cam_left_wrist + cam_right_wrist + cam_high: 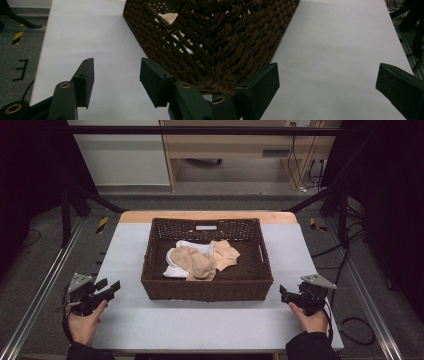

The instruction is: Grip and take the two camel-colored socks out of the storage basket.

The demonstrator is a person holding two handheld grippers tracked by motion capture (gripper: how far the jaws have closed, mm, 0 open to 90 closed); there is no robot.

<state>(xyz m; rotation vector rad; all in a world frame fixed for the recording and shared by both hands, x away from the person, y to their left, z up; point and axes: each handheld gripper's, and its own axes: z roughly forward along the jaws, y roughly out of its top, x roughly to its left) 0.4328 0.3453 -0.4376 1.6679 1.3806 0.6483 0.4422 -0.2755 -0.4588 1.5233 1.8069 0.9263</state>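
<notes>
1. Basket (207,285): one, brown wicker, on the table (200,325). It sits between the two claws, just beside each one's inner side. Risk: either claw going for the contents clips the tall woven wall and shoves or tips the whole basket, since nothing pins it down.
2. Pile of socks (200,260): lies inside the basket, ahead and to the right of the left gripper (111,287), ahead and to the left of the right gripper (283,293). Count is rough: looks like three or four beige pieces on top of one or two white ones; overlap hides the exact number.
3. Risk on the pile: the pieces overlap, so a pinch on one likely drags a neighbour along, or takes only a loose fold that slips free on the lift.
4. Risk on the weave: the basket floor and walls are open wicker; a jaw tip driven too deep could snag there.
5. Claws: two, one per hand, both resting low near the table's near edge.
6. Left one: jaws apart, nothing between them, bare table ahead, basket wall to its right.
7. Right one: jaws spread wide and empty, basket wall at its left.
</notes>
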